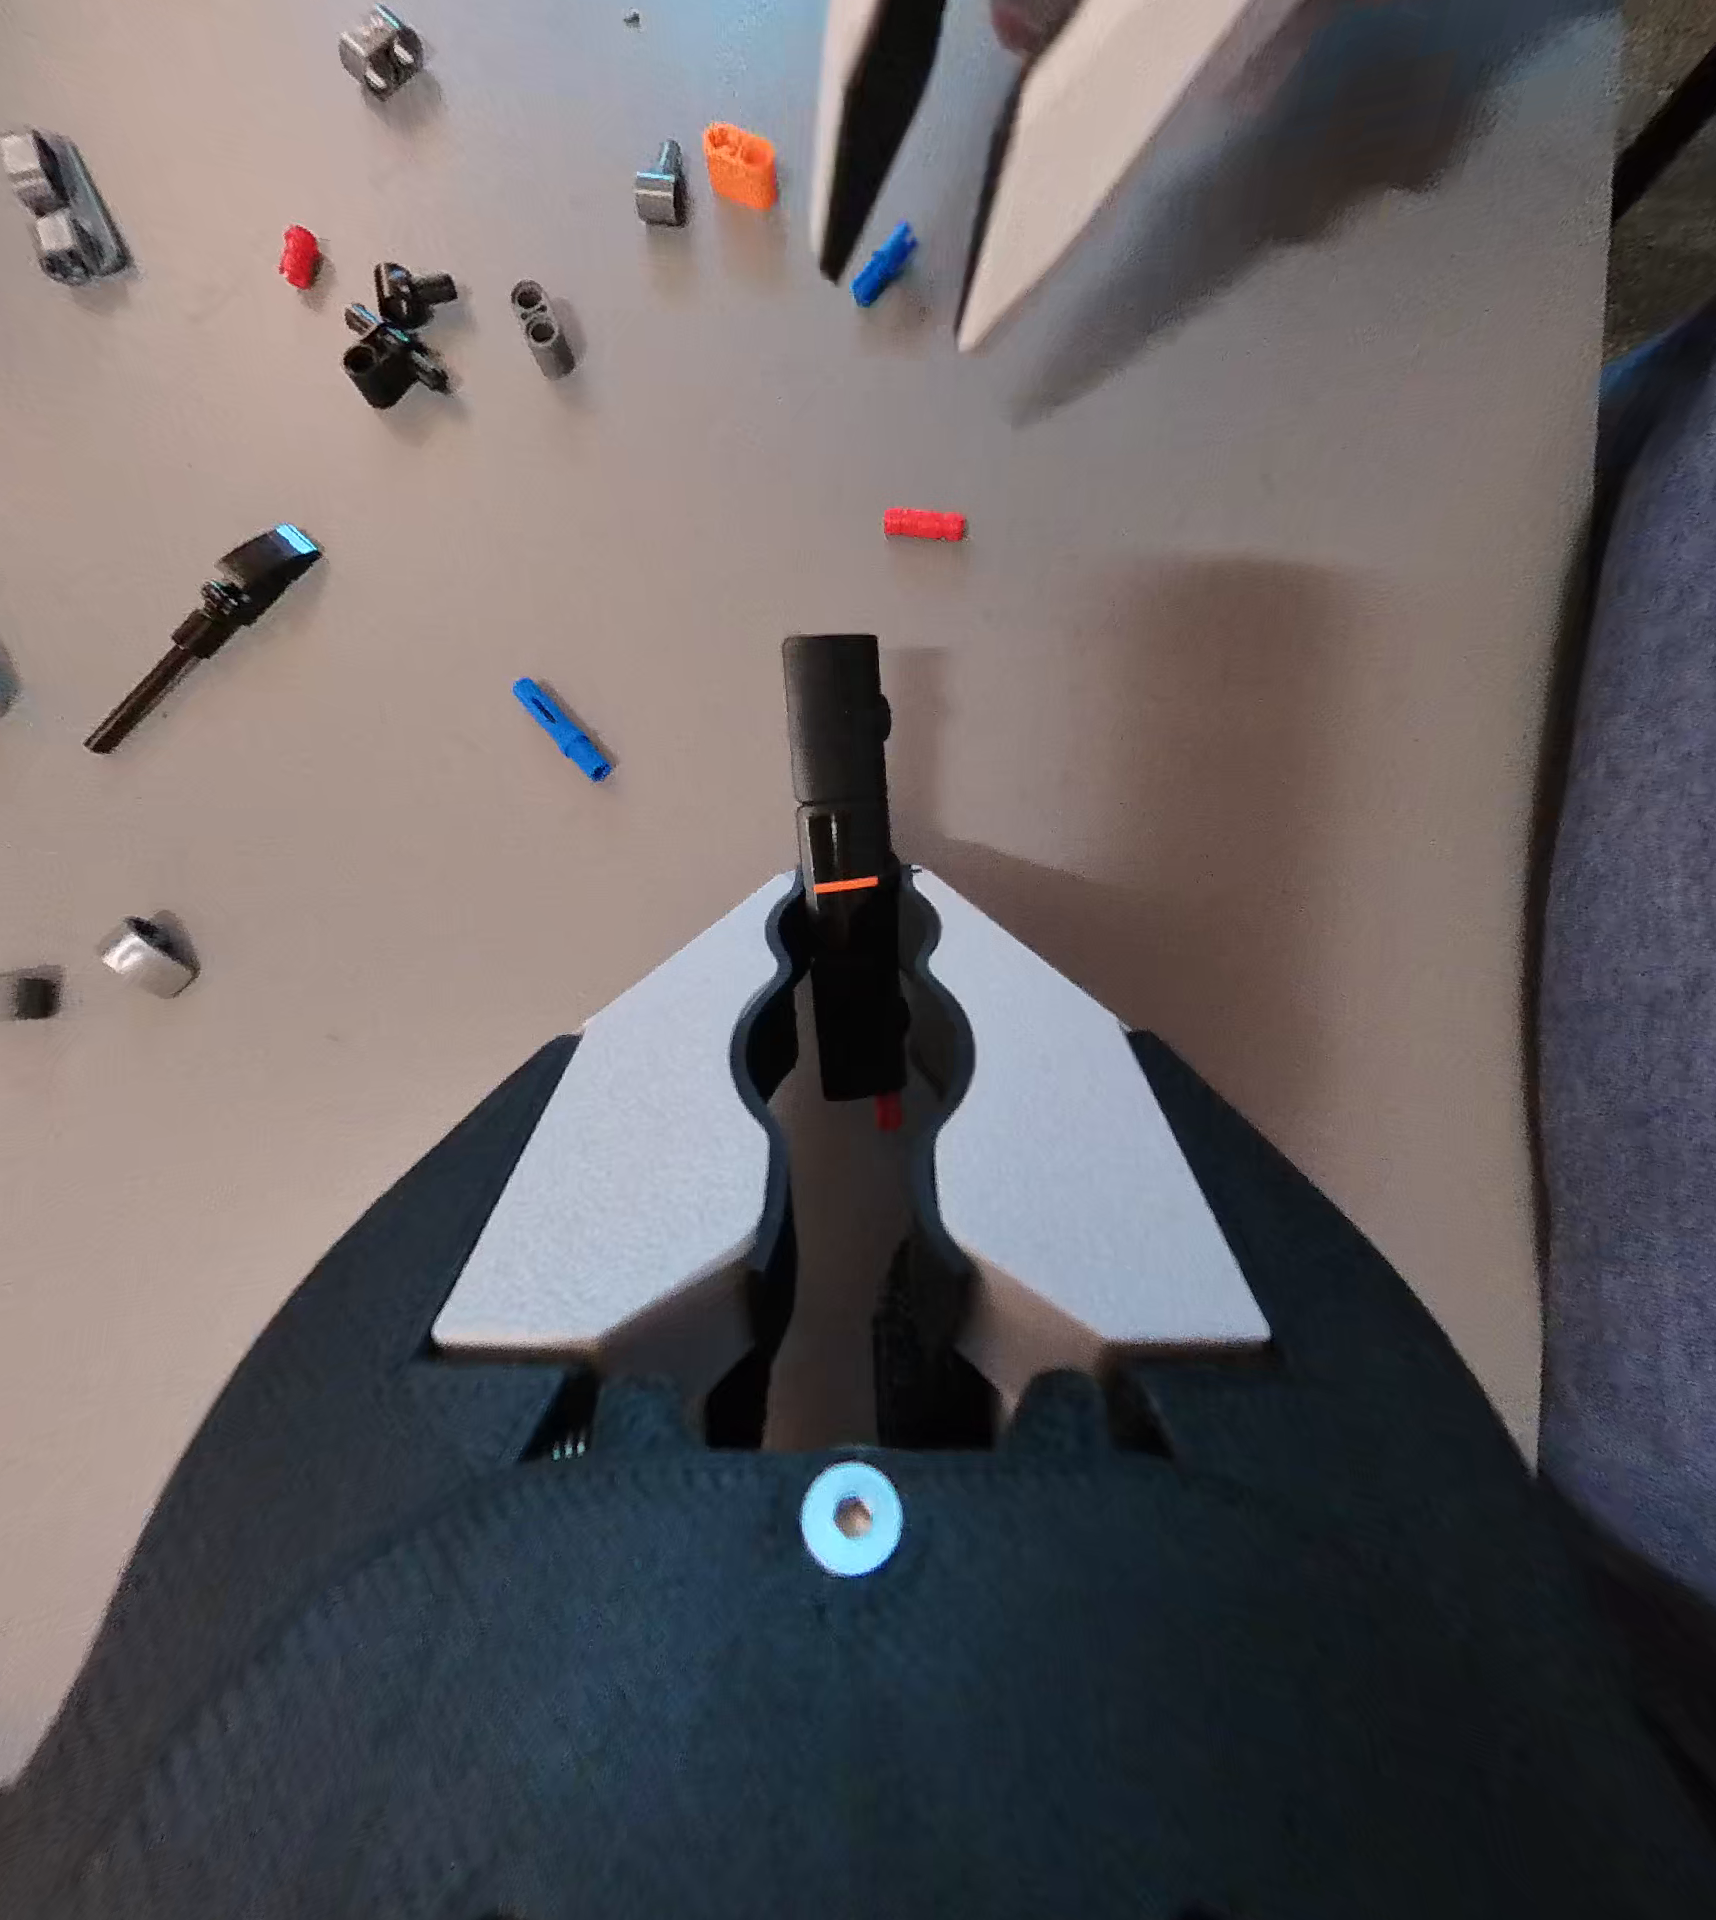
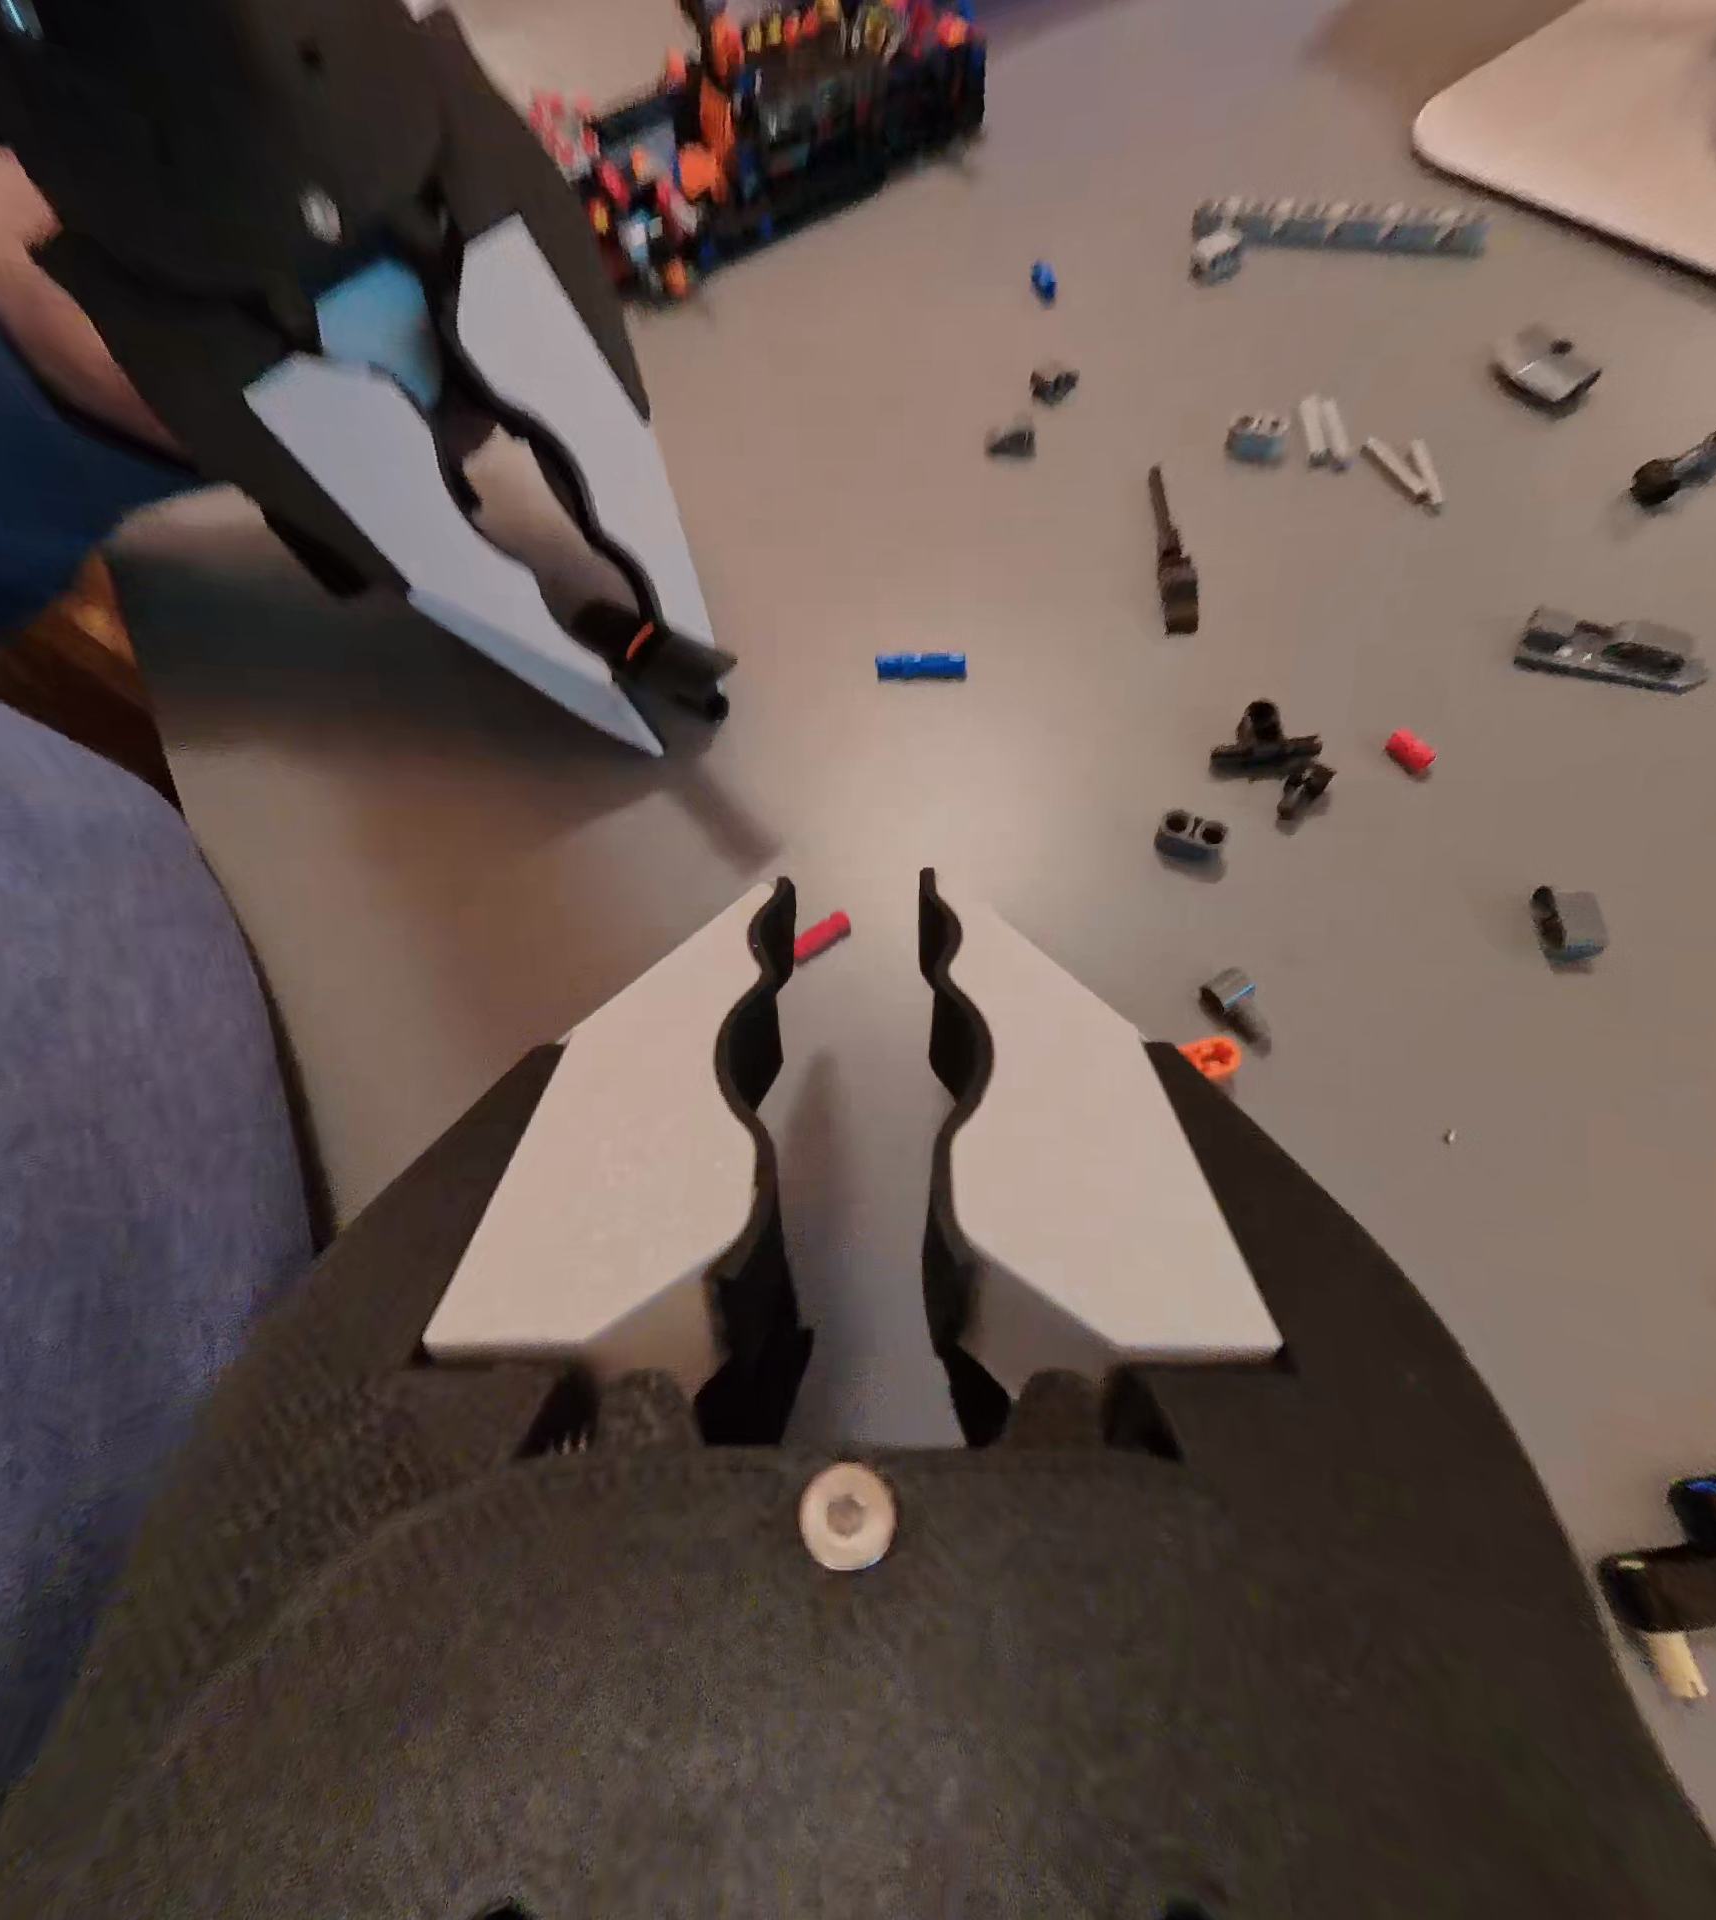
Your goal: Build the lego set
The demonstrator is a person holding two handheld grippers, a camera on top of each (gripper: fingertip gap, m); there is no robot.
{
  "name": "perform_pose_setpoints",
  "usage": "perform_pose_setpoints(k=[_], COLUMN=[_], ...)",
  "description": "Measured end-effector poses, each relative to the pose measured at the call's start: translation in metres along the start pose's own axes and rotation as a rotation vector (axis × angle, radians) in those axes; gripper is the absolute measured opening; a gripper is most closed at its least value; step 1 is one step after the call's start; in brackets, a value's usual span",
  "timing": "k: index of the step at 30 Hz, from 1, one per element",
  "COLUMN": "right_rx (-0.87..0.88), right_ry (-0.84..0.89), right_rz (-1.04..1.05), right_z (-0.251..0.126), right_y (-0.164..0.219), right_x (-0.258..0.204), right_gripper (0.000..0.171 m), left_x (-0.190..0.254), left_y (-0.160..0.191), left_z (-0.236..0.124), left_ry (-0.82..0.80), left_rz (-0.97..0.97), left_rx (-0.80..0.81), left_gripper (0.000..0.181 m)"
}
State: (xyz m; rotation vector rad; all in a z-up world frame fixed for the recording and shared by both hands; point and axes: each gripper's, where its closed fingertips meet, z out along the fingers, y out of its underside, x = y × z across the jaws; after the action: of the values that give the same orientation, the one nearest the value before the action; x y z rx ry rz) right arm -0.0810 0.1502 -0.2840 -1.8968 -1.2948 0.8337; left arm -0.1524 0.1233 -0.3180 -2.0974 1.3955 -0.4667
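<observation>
My left gripper (image 1: 849, 883) is shut on a black lego assembly (image 1: 833, 727) with an orange stripe. The assembly sticks out ahead of the tips, and a small red end shows at its rear. It also shows in the right wrist view (image 2: 672, 665), held above the table at upper left. My right gripper (image 2: 852, 894) is open and empty. A red pin (image 2: 821, 937) lies on the table below it, close to its left fingertip. In the left wrist view, the same red pin (image 1: 925, 525) lies ahead of the held assembly. The right gripper's fingers (image 1: 875, 135) show at the top.
Loose parts lie on the grey table (image 2: 937, 779): blue pins (image 1: 563, 727) (image 1: 883, 265), a black axle part (image 2: 1174, 561), an orange connector (image 1: 740, 166), black connectors (image 2: 1264, 753). A part-built model (image 2: 781, 135) stands at the back. Blue-grey fabric (image 2: 54, 1039) borders the table's edge. Tip to tip, the grippers are about 9 cm apart.
</observation>
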Motion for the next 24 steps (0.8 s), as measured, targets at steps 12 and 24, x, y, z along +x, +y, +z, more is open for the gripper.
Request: perform_pose_setpoints(k=[12,24], right_rx=[-0.173,-0.179], right_ry=[0.06,0.094], right_rz=[-0.103,-0.061], right_z=[0.022,0.025], right_y=[0.023,0.025], right_x=[-0.009,-0.012], right_gripper=[0.019,0.0], left_x=[0.001,0.003], left_y=[0.002,0.003], left_z=[-0.001,-0.002], left_ry=[0.009,0.011], left_rz=[0.008,0.059], left_rx=[-0.007,-0.094], left_gripper=[0.013,0.013])
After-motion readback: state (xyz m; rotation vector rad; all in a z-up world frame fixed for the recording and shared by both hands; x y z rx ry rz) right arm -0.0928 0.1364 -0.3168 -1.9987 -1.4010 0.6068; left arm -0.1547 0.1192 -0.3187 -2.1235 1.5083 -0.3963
